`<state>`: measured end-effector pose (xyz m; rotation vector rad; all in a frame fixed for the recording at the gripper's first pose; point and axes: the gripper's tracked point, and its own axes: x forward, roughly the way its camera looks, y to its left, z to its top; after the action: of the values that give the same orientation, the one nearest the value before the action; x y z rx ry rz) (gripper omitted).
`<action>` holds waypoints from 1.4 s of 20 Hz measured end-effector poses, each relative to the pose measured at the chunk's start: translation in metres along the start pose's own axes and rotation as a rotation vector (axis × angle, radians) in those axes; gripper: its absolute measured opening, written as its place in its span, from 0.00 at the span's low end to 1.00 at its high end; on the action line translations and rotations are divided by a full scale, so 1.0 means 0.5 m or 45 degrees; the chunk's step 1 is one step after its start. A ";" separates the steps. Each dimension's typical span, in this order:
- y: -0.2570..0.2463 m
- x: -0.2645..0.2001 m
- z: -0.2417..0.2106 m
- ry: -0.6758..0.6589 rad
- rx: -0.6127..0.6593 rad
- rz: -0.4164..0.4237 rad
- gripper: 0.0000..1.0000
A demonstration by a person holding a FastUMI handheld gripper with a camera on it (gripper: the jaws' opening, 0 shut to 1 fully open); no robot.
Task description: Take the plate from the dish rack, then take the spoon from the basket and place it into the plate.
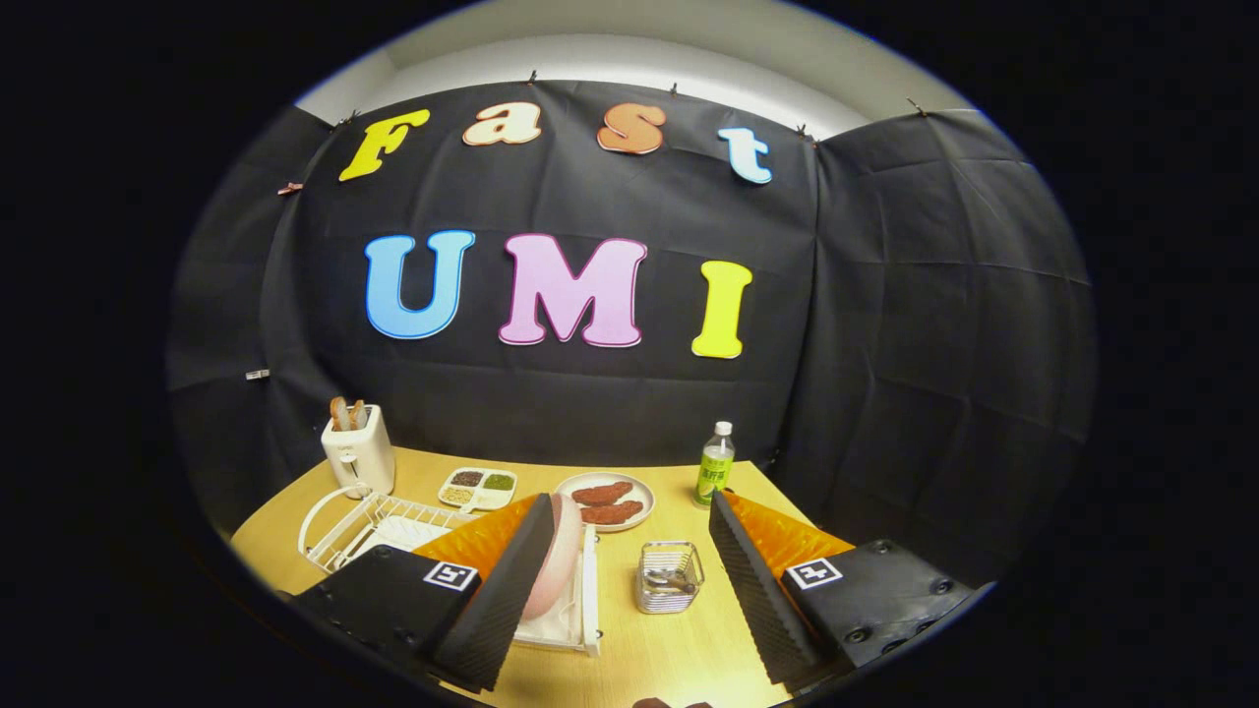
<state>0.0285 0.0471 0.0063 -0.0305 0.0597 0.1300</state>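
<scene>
On the far left of the wooden tabletop (679,649) stands a white toaster (359,454) with two slices of bread sticking out of its top. Nearer than it lies the white wire dish rack (366,524), stretching rightward on its white drip tray. A pink plate (554,570) stands on edge at the rack's right end, partly hidden behind the left finger of the tool (629,580); whether that finger touches it cannot be told. Behind the rack, a small white divided dish (478,488) holds four portions of dark, green and pale grains. To its right, a round white plate of reddish-brown meat pieces (606,502) rests toward the far side of the tabletop.

The tool is spread wide, its two ribbed fingers well apart and gripping nothing. In the gap between them, closer to the right finger, sits a small metal wire basket (669,578) with the spoon (672,582) lying inside it; the basket stands apart from both fingers. Beyond the right finger, near the far right corner of the tabletop, a green bottle with a white cap (716,466) stands upright.
</scene>
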 end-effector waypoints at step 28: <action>0.097 0.273 -0.257 0.875 -0.020 -0.008 0.51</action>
<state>0.1498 0.1083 -0.1316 -0.0903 0.7445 0.1092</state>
